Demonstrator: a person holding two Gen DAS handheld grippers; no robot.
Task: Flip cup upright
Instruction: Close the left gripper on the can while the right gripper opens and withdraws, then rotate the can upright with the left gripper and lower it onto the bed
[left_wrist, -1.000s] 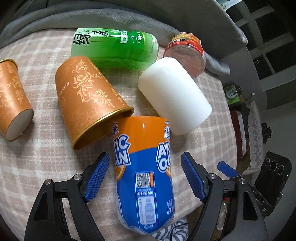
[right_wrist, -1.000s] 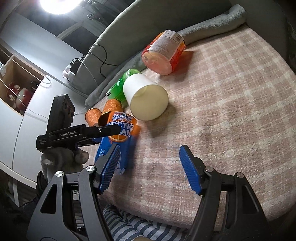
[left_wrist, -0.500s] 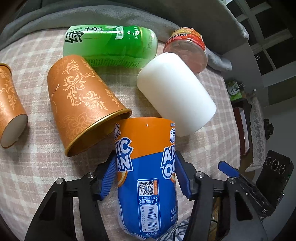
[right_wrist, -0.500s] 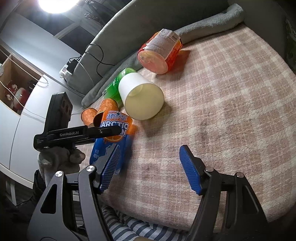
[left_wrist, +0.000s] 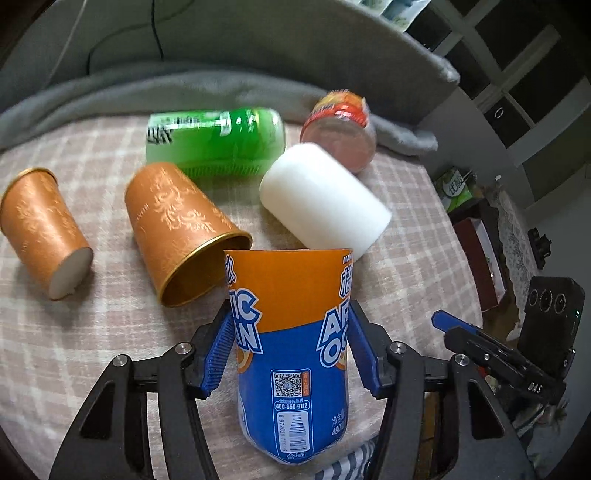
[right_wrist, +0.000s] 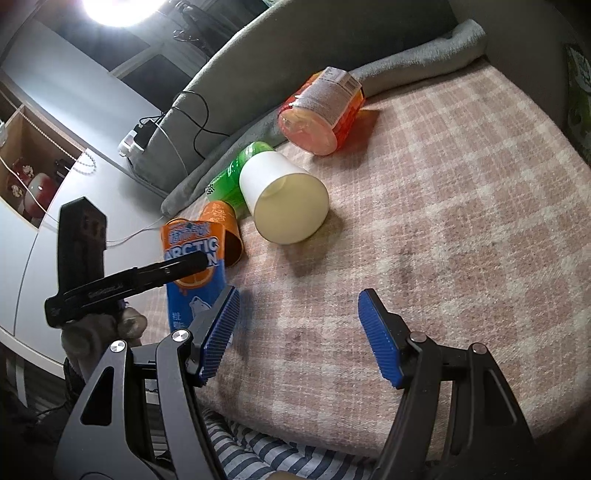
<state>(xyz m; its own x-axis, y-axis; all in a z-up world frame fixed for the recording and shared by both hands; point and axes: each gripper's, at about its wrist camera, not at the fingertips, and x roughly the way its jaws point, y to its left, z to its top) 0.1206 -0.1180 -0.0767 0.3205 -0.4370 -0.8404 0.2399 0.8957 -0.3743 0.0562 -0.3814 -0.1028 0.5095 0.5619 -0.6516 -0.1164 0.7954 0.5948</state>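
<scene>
My left gripper (left_wrist: 290, 350) is shut on the orange and blue Arctic Ocean cup (left_wrist: 291, 332), its blue pads pressing both sides; the cup is tilted up off the checked cloth, also seen in the right wrist view (right_wrist: 194, 273). Several other cups lie on their sides: a copper patterned cup (left_wrist: 181, 229) just left of it, a second copper cup (left_wrist: 44, 229) farther left, a white cup (left_wrist: 321, 199) behind, shown open-mouthed in the right wrist view (right_wrist: 284, 199). My right gripper (right_wrist: 299, 336) is open and empty above the cloth near the front edge.
A green bottle-cup (left_wrist: 218, 140) and an orange-red labelled cup (left_wrist: 340, 125) lie at the back by a grey blanket (left_wrist: 147, 88). The checked cloth (right_wrist: 443, 221) ends close below both grippers. The right gripper's body shows at the right edge (left_wrist: 517, 354).
My left gripper moved forward, shut on the Arctic Ocean cup and lifted it, tilting it up. The right gripper stayed open and shifted little.
</scene>
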